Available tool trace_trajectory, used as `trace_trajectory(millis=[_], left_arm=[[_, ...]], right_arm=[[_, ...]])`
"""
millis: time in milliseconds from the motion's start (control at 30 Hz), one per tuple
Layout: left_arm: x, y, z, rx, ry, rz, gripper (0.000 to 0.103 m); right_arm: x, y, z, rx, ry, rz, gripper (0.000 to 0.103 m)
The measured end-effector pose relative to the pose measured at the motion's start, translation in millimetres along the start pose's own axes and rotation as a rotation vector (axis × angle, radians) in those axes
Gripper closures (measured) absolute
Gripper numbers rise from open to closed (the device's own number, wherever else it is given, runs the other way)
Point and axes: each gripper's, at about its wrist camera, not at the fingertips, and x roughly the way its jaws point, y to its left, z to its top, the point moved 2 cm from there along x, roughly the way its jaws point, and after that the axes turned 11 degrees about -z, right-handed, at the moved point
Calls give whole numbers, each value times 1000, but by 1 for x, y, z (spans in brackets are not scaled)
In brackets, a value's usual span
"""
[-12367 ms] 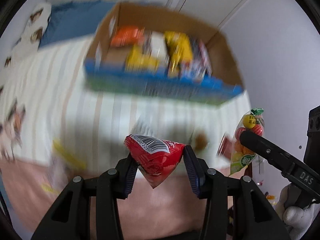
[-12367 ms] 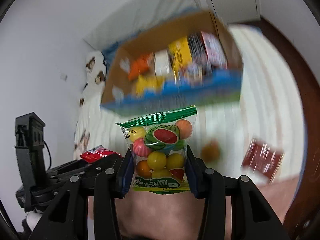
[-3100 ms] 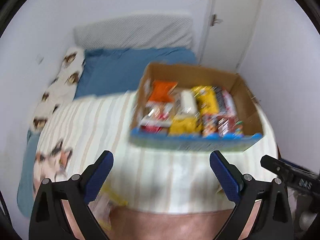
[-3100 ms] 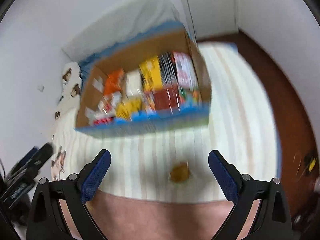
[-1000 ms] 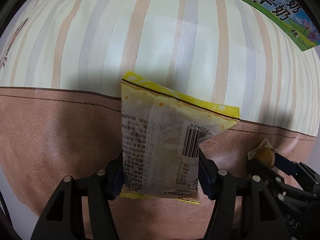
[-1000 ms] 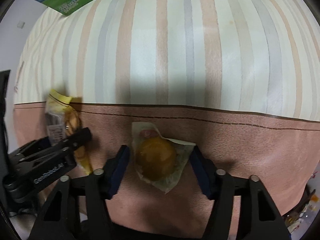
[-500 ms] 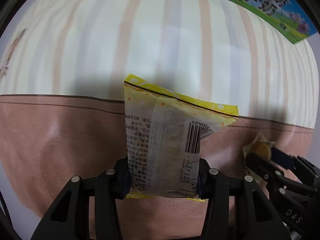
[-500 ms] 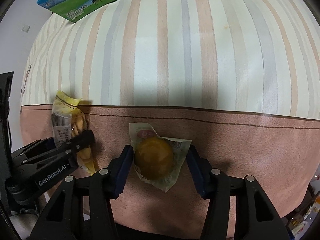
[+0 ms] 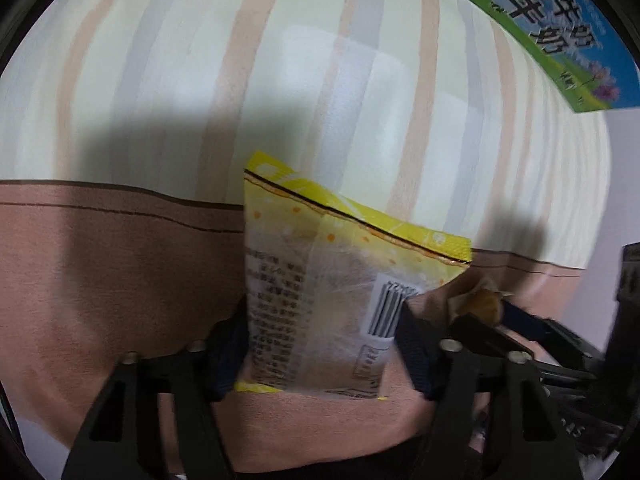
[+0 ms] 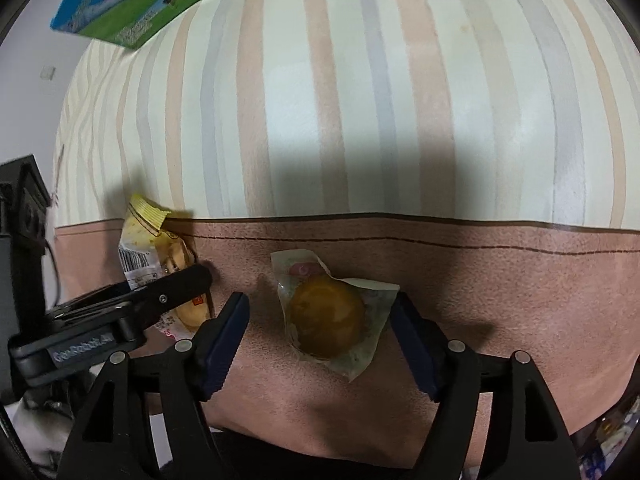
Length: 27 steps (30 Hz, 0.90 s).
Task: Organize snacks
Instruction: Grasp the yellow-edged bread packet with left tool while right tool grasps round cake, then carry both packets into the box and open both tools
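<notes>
Your yellow snack packet point(image 9: 320, 280) stands upright between the fingers of your left hand-held gripper point(image 9: 320, 354), which is pinching it by its lower half, barcode side facing the camera; it sits over the brown band along the near edge of the bed point(image 9: 360, 80). From the right wrist view the same packet point(image 10: 154, 248) shows at the left, clamped by that left hand-held gripper point(image 10: 176, 284). The round golden pastry in its clear wrapper point(image 10: 328, 316) lies on the brown band, between the fingers of your right hand-held gripper point(image 10: 320, 328), which is spread, its pads standing just beside the wrapper's edges. The striped bedcover point(image 10: 360, 100) runs back to the blue-and-green carton point(image 10: 132, 4) at the far edge.
</notes>
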Motion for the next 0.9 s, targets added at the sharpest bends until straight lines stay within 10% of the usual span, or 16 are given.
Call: trace_trajectory(millis=[133,533,900], left_arm=[[-3,-6,-4,36,-35,79,61],[-77,-57,-10,92,-164,-40,62],[-186,-147,107,256,-341,-101,62]], right_arm=[[-1,6,0,-58,-52,-89,48],[-86,-6,1,-50,-192,68,49],[-242,-29,111,-43,-459,126,49]])
